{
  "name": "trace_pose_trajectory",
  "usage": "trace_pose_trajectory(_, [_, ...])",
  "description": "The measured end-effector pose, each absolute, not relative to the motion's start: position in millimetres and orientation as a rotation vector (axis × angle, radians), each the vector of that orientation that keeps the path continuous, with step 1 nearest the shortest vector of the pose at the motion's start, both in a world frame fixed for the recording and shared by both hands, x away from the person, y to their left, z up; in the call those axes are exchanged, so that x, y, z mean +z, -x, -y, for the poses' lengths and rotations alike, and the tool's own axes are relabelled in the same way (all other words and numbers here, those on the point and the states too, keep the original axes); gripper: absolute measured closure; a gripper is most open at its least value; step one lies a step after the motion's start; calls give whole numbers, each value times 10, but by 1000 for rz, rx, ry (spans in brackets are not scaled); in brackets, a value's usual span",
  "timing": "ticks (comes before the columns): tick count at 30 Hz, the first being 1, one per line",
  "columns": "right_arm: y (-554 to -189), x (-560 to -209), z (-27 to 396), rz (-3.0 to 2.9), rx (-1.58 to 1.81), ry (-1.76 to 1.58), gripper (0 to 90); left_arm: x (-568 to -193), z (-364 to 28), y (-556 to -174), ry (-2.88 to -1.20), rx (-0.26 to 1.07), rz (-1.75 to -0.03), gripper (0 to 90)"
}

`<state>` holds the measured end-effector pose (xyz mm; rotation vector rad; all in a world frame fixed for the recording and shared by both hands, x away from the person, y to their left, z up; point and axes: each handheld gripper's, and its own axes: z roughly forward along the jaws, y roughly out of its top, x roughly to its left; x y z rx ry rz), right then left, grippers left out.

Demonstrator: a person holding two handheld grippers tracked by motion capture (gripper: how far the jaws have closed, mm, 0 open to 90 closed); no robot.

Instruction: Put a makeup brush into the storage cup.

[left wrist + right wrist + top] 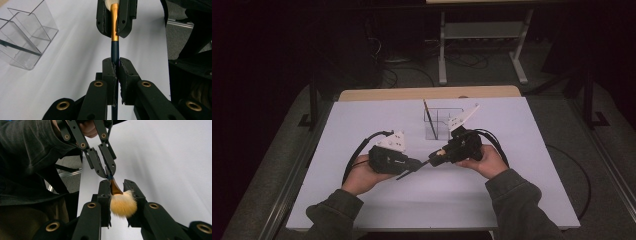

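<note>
A makeup brush point(115, 50) with a dark blue handle, a gold ferrule and pale orange bristles point(123, 203) hangs between both grippers above the white table. My left gripper point(115, 63) is shut on the blue handle, whose tail end point(404, 175) sticks out behind the jaws. My right gripper point(117, 185) faces it from the other side, its jaws closed against the gold ferrule and the base of the bristles. In the high view the left gripper point(418, 163) and the right gripper point(434, 159) meet tip to tip at the table's middle.
A clear acrylic organiser point(442, 122) with several compartments stands just beyond the grippers, and a thin dark stick point(428, 117) leans in it. The white table top point(362, 125) stretches around both hands. A metal frame and cables lie on the dark floor behind.
</note>
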<state>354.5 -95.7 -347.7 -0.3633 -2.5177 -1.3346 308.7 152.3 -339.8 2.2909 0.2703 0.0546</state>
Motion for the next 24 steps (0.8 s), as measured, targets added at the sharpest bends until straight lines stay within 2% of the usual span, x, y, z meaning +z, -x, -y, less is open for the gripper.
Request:
trace_pose_trajectory(13, [-3507, -3433, 937, 2537, -1332, 318, 809, -3418, -1478, -3092, -2311, 34, -260, 827])
trace_pose_trajectory(15, [-3506, -3401, 942, 2555, -1333, 314, 810, -3423, -1465, -3088, -2329, 31, -266, 739])
trace_pose_trajectory(19, [-3496, -3308, 948, 2588, -1331, 299, 810, -3434, -1442, -3077, -2343, 34, -262, 714])
trace_pose_trajectory(22, [-3476, -3244, 925, 2620, -1309, 267, 810, -3442, -1428, -3074, -2354, 39, -264, 725])
trace_pose_trajectory(24, [-3457, -3210, 905, 2631, -1293, 260, 810, -3445, -1424, -3066, -2347, 37, -269, 775])
